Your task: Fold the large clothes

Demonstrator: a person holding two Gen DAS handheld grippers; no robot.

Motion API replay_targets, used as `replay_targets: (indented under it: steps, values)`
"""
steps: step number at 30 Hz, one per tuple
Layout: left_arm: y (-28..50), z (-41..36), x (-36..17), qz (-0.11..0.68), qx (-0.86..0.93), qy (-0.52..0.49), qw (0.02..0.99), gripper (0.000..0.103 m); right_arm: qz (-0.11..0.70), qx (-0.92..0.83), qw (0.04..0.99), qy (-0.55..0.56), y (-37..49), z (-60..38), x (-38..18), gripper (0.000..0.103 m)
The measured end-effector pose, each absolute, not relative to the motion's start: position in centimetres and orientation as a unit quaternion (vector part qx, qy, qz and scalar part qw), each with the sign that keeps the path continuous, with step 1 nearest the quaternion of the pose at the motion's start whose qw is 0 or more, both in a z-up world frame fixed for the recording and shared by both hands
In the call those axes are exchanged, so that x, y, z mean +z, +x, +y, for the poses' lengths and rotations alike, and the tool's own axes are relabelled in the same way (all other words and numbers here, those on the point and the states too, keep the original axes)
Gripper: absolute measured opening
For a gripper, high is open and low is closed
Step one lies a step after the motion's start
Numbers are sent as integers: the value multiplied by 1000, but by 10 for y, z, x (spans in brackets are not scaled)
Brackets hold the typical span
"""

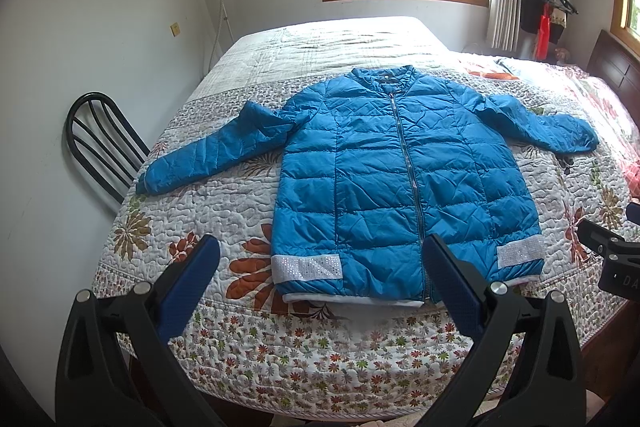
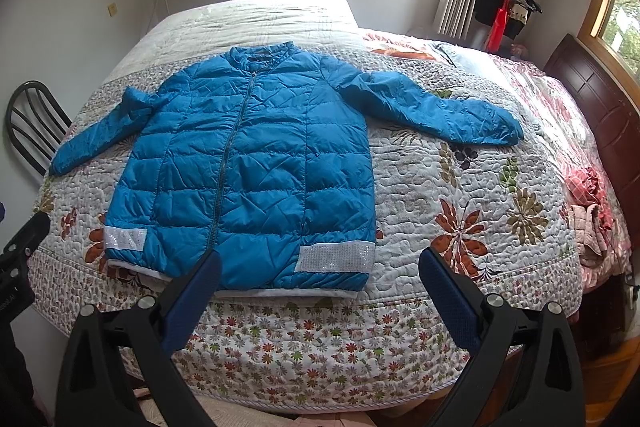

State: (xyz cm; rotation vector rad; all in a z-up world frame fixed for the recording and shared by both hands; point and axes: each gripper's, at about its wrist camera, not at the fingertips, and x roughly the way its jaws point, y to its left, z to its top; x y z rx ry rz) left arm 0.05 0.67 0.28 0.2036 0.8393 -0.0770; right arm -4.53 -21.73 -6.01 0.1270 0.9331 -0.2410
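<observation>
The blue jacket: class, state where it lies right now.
In both wrist views the blue jacket lies flat, zipped, sleeves spread, on the floral quilt, its hem near the bed's front edge, ahead of both open grippers.

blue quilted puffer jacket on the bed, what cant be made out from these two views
- Blue quilted puffer jacket: back side hidden, face-up on the floral quilt.
- Collar label: too small, both views.
- Hem centre: left wrist view, covered by the left gripper finger.
- Right gripper: cut off in the left view.
</observation>
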Motion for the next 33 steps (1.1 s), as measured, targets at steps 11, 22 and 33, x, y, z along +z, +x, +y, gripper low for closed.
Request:
replay_targets:
  steps: [11, 22, 33]
  values:
    - [1, 8, 3, 406, -37, 99, 908, 100, 449, -115, 884, 61, -44, -218, -60, 99]
    - [0, 8, 0, 408, -37, 100, 907, 100, 450, -115, 883, 62, -40, -218, -63, 99]
    - [18, 7, -16, 426, -47, 90, 899, 100, 462, -101, 878, 81, -23, -231, -72, 99]
